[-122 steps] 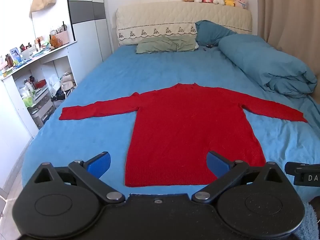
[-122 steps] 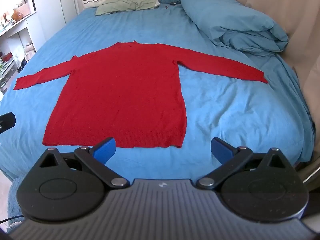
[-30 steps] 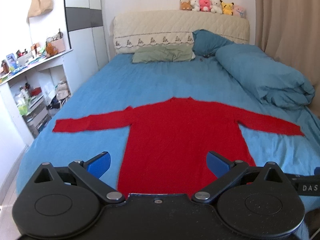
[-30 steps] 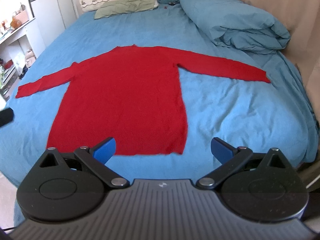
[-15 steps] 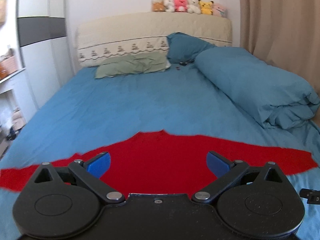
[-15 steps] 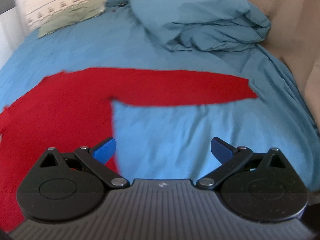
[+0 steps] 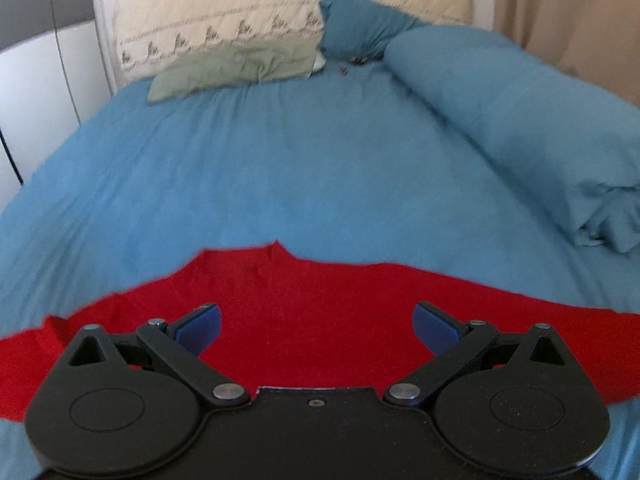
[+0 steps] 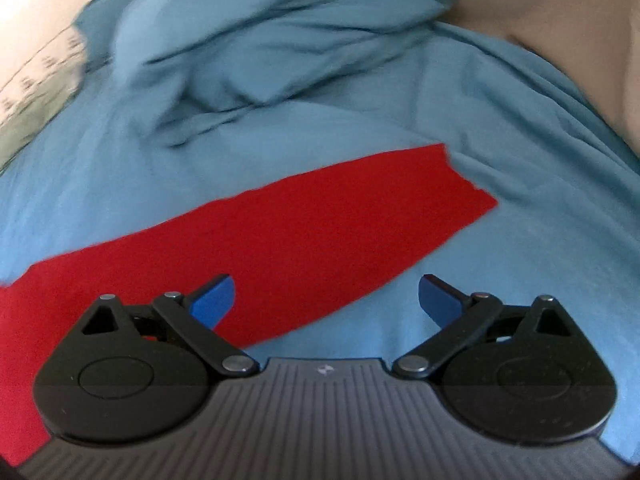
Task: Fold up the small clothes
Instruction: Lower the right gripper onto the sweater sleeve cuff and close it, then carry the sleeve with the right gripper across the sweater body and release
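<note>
Sweater [image 7: 320, 320] fabric, red and knitted, fills the lower band of the left wrist view, lying flat on the blue bedsheet [image 7: 280, 180] with its neckline at about 12 o'clock from the left gripper [image 7: 316, 326]. That gripper hovers over the upper chest, jaws spread wide with nothing between them, the two blue pads well apart. Four seconds ago this camera took in the whole garment from beyond the hem; now hem and body have dropped out of sight beneath the tool, so the gripper has travelled up over the sweater toward the shoulders. A green pillow [image 7: 236, 68] lies at 11 o'clock near the headboard [image 7: 280, 0], and the rolled blue duvet [image 7: 520, 120] runs along 1 to 2 o'clock. In the right wrist view the right sleeve [image 8: 300, 232] stretches from 9 o'clock up to its cuff at about 1 o'clock, flat on the sheet. The right gripper [image 8: 326, 296] sits over the sleeve's near edge, jaws likewise wide and empty; the left pad is over red knit, the right pad over bare sheet. Half a second ago the sleeve lay farther ahead with the body's side edge in frame, so this gripper has closed in on the sleeve. Nothing is pinched yet and no fold exists, so the work looks barely begun, probably with the right sleeve being brought across the chest first.
</note>
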